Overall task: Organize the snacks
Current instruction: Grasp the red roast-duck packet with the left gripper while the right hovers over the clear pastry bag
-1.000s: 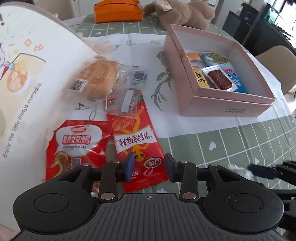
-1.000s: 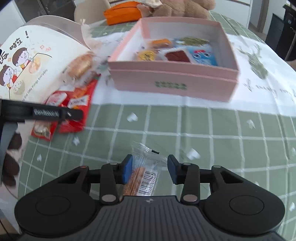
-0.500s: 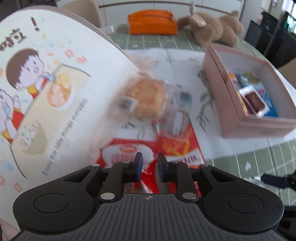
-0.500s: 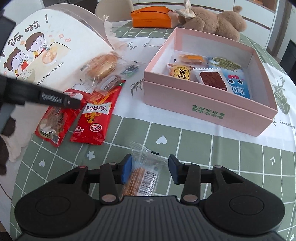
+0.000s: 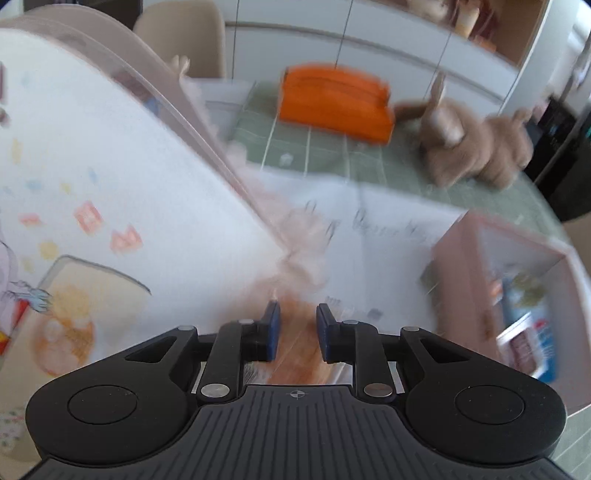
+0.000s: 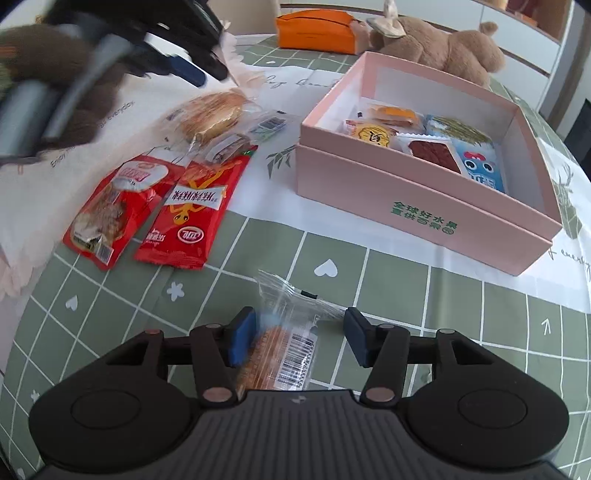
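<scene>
My left gripper (image 5: 297,332) has swung away from the two red packets and now sits over the wrapped bun (image 6: 212,114), with the view from it badly blurred. Its jaws have just eased apart a little after closing, and orange-brown shows between the narrow gap; I cannot tell whether the pads press on it. My right gripper (image 6: 299,338) has just been opening wider: the clear-wrapped biscuit (image 6: 277,350) lies between its blue pads, against the left one and clear of the right, resting on the green checked tablecloth (image 6: 406,295). The red packets (image 6: 155,206) lie side by side at the edge of the white printed bag (image 5: 110,184). The pink box (image 6: 424,199) stands open to the right, several snacks already inside. Beyond it lie a brown plush toy (image 6: 436,48) and an orange pouch (image 6: 314,31).
</scene>
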Demonstrator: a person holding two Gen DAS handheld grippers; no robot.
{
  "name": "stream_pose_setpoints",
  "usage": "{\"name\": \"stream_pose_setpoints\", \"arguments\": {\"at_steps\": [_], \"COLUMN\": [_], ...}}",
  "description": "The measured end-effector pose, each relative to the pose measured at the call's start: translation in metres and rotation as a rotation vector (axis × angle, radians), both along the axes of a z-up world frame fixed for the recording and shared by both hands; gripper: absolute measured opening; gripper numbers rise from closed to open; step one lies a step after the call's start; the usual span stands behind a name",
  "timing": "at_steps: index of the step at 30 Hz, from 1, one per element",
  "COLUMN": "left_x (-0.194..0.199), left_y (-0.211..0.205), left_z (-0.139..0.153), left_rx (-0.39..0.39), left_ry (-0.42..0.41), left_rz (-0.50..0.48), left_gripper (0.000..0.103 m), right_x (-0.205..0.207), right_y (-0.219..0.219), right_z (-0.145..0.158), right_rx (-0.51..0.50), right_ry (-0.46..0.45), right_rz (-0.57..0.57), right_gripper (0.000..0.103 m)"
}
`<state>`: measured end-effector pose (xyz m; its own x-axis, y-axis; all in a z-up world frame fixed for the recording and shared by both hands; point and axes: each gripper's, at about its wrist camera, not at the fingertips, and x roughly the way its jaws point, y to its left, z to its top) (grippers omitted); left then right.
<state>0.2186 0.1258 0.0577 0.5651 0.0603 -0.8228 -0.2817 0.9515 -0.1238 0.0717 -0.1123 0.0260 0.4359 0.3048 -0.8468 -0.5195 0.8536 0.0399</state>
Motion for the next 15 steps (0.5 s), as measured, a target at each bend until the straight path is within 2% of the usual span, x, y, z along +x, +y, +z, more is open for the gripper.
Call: {"name": "stream_pose_setpoints", "arguments": {"at_steps": [3,8,10,12,13,15], "left_x": [-0.008,-0.034,-0.045,-0.058,-0.065,-0.080], "left_y": [-0.014,-0.032,-0.036,-0.037,-0.036,-0.032], "left_z": [0.003,0.005,0.001,-0.009,-0.011,-0.008], "left_rx": [0.040,0.028,-0.019,-0.123,-0.160,-0.160], "left_ry": [0.017,0.051,0.092,0.160,0.161,0.126], "left_rz": [-0.056,-0.137,-0.168,-0.207,-0.212,-0.202], "left_gripper": [0.026,0.025,0.025,0.025,0.025,0.025], "right_x": [0.001,0.007,0.009,0.010,0.011,0.011], "right_y": [-0.005,-0.008,-0.006,-0.005,-0.004,-0.003], "right_z": [0.000,-0.002,-0.002,-0.003,-0.003,-0.003], "right_rx": [0.004,-0.016,-0.026,-0.025,-0.026,-0.025], "right_ry": [0.003,-0.005,-0.007,-0.004,-0.004,-0.004], "right_rz": [0.003,-0.018,-0.025,-0.032,-0.034,-0.038], "right_gripper": [0.054,0.056,0.058,0.059,0.061,0.064]}}
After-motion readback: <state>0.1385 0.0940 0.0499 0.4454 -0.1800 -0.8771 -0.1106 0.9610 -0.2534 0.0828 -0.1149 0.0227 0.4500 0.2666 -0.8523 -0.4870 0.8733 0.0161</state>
